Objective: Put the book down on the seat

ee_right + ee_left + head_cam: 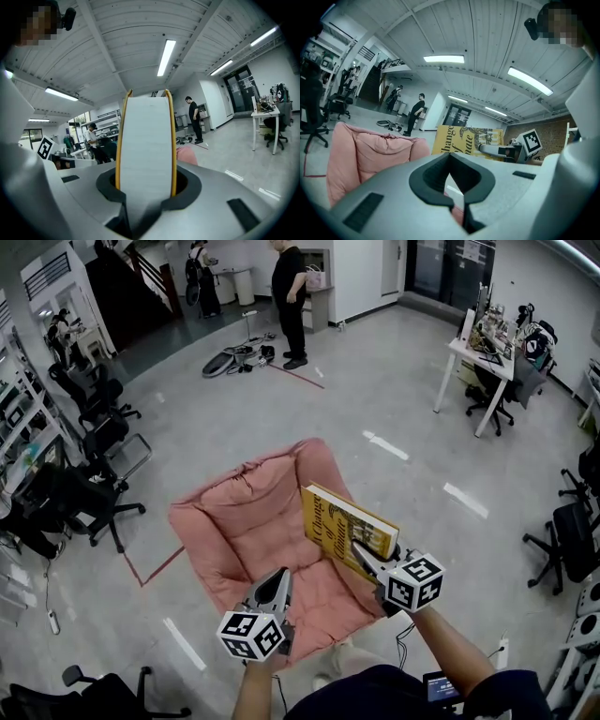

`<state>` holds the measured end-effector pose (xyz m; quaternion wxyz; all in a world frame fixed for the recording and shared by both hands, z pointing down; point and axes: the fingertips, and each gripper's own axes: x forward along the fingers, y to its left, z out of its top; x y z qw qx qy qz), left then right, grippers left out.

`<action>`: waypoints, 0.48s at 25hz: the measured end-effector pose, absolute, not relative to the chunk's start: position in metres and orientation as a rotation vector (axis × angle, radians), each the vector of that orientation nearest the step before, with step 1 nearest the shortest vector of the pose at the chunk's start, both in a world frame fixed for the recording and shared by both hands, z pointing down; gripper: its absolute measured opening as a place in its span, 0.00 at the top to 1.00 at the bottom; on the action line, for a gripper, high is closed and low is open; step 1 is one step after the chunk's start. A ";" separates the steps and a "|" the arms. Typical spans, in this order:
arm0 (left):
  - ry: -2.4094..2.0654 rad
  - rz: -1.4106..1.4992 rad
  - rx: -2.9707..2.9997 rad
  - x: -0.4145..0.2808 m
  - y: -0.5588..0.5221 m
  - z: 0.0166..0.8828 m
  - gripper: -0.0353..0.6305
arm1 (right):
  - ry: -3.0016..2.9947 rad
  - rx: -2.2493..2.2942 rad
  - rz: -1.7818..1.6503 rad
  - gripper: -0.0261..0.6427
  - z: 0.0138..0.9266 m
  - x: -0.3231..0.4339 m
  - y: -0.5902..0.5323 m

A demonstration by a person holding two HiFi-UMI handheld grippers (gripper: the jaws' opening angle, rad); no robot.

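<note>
- The book (347, 526) is thick, with a yellow cover, black title print and white page edges. It is held tilted above the pink cushioned seat (234, 521).
- The right tongs (367, 562) are clamped on its page edge.
- The left tongs (278, 579) are together and hold nothing.

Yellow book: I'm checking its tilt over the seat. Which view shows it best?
Head view: the yellow book shows whole, tilted above the pink seat, held by the right gripper. Left gripper view shows only its cover; right gripper view only its page edge between the jaws.
</note>
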<state>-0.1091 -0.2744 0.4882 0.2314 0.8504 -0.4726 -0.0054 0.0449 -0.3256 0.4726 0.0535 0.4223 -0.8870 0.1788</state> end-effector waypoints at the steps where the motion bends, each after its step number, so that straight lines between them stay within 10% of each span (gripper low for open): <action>1: -1.296 -0.012 2.332 -0.109 -0.277 0.492 0.94 | -2.689 1.281 0.551 0.74 0.477 0.044 -0.328; 12: -1.251 0.039 2.295 -0.092 -0.298 0.520 0.94 | -2.621 1.261 0.641 0.74 0.512 0.054 -0.347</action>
